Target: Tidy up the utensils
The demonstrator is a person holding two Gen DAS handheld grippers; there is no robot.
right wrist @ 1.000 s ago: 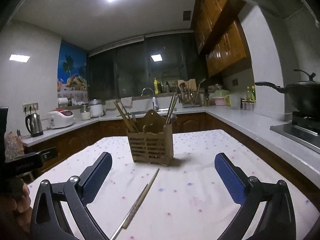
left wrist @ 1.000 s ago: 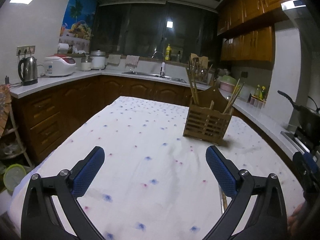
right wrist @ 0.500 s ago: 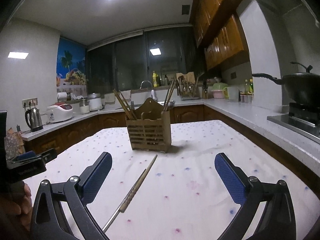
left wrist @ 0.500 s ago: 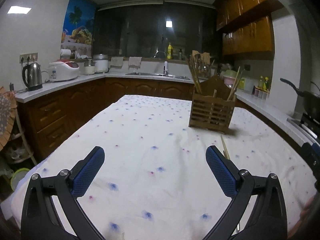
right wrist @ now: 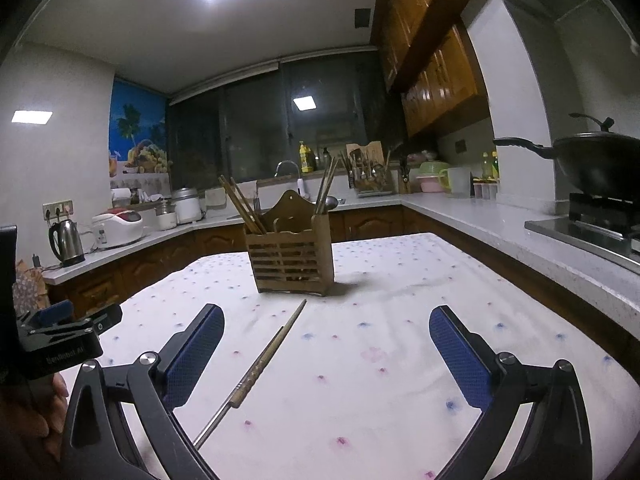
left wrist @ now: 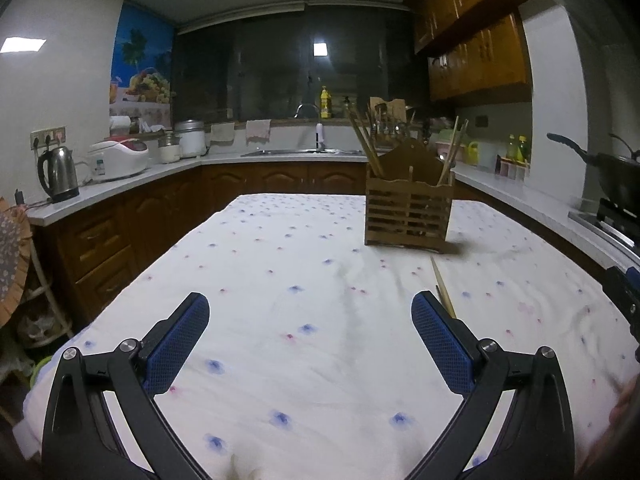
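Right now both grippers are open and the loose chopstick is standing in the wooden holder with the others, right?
Not quite. The loose chopstick lies flat on the tablecloth in front of the wooden holder, as the right wrist view shows. The left gripper and right gripper are open.

Slatted wooden holder (right wrist: 290,256) on matt dotted cloth (right wrist: 380,360); textured blue tongs pads (right wrist: 460,352).

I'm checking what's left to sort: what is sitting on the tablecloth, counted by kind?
Wooden utensil holder: 1
Loose chopsticks: 2, it seems, lying tight side by side in front of the holder
Total: 3
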